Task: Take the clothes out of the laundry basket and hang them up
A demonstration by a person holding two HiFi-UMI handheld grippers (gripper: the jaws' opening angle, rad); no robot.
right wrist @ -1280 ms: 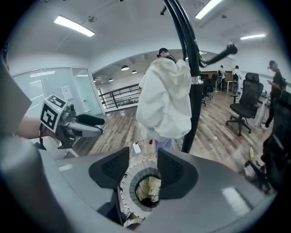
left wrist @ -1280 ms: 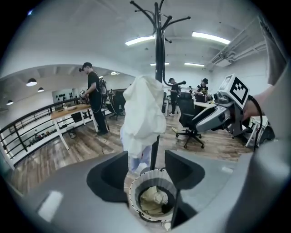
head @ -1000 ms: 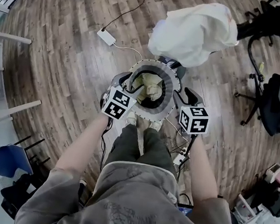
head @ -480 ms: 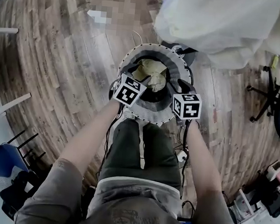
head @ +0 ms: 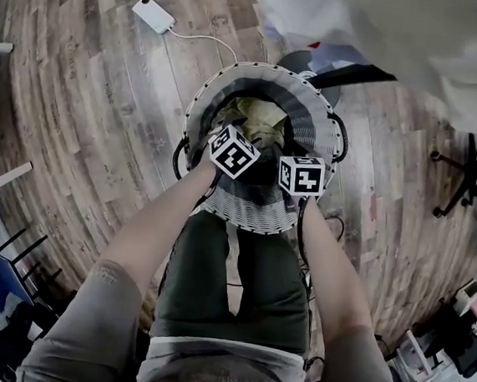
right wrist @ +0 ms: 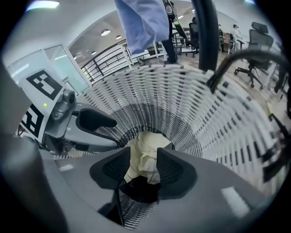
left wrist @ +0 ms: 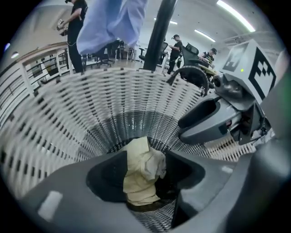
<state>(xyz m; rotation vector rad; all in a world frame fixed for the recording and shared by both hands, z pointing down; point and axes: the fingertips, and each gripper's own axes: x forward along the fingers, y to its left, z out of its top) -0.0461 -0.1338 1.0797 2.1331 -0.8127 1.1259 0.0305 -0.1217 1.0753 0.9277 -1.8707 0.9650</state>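
Two grippers, one crumpled lump, so here's how I'd play it. Both are in the mouth of the basket (head: 198, 106), pointing steeply down at the cloth (head: 258, 122), a pale yellow wad lying right at the bottom. There's something dark under it; can't tell if that's another garment or just the basket floor.

Left gripper (left wrist: 145, 176): jaws wide apart, the cloth lined up in the gap but lower down, nothing pinched. Right gripper (right wrist: 144, 175): jaws roughly half apart, they've just been closing a bit, cloth framed between them too, pads not on it as far as I can see.

My take on doing this well:
- Go deeper before squeezing. Close too early and you'll only nip a loose fold that slips out.
- Let one gripper bite a thick fold near the top of the wad, and keep the other apart, ready to catch an edge once it lifts.
- Stay off the wicker wall; the two sit close together in there and could bump.
- Lift straight up so the cloth doesn't snag on the rim.
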